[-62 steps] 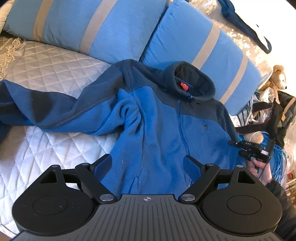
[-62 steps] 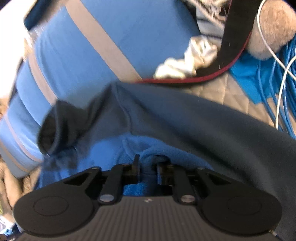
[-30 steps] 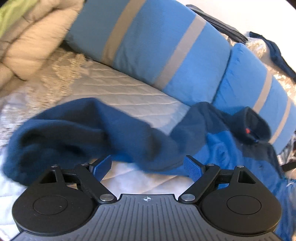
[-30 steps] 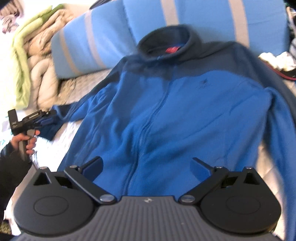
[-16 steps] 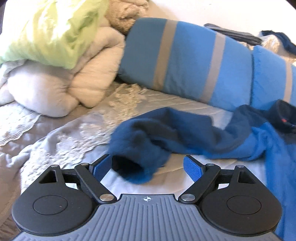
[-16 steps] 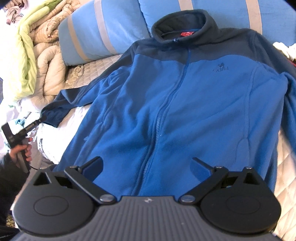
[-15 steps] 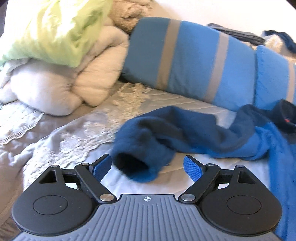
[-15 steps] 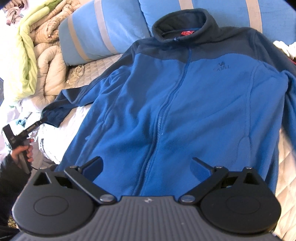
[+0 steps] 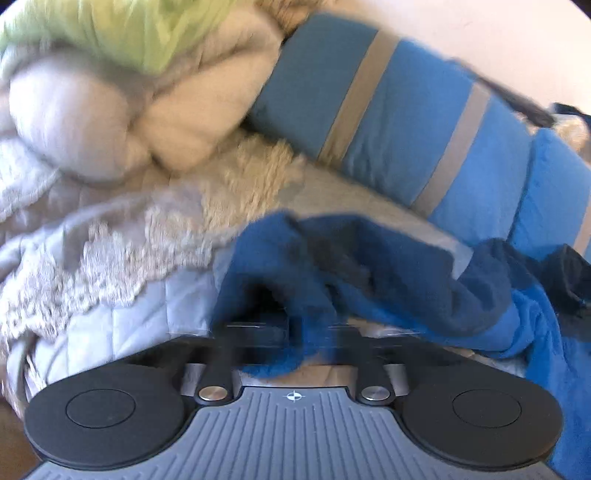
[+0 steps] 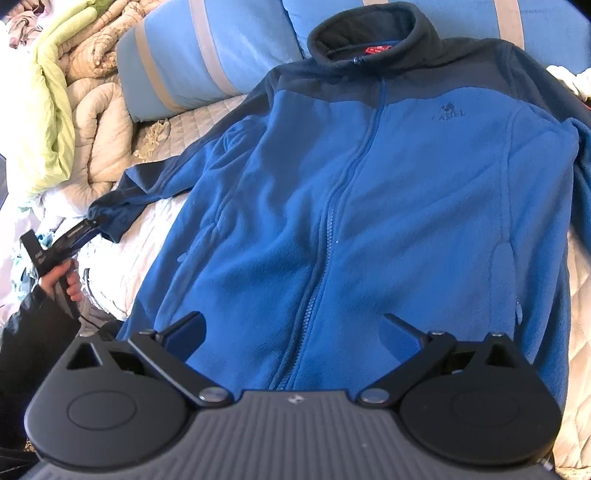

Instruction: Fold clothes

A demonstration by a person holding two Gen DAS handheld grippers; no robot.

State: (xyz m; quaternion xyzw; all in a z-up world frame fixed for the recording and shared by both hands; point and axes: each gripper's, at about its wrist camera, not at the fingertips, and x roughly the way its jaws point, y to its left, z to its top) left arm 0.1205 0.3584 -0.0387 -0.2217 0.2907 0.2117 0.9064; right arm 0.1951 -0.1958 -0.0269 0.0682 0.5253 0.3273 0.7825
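Right wrist view shows the blue fleece jacket [image 10: 369,192] lying flat on the bed [image 10: 162,221], front up, zip shut, collar [image 10: 373,33] up by the striped pillows [image 10: 207,55]. It is spread out like this so it can be folded neat. One sleeve [image 10: 147,184] sticks out to the side, away from the body of the jacket. The other sleeve lies along the far edge, close to the body.

The left claw [image 10: 96,220] is shut tight on the cuff [image 9: 280,295] of that stuck-out sleeve. The left wrist view is blurry, but blue fleece sits pinched between the pads. I think it grabs the cuff bc that is the end you pull to bring a sleeve over the chest. A hand [image 10: 61,277] in a dark sleeve holds this claw at the bed's edge.

The right claw [image 10: 293,332] is wide open and holds nothing. It hangs over the bottom hem, near the zip. Prob it waits there to hold the jacket down, or to take the hem next.

A pile of blankets [image 10: 66,96], green & cream, sits past the sleeve, w/ lace trim [image 9: 110,266] on the bed cover near it.
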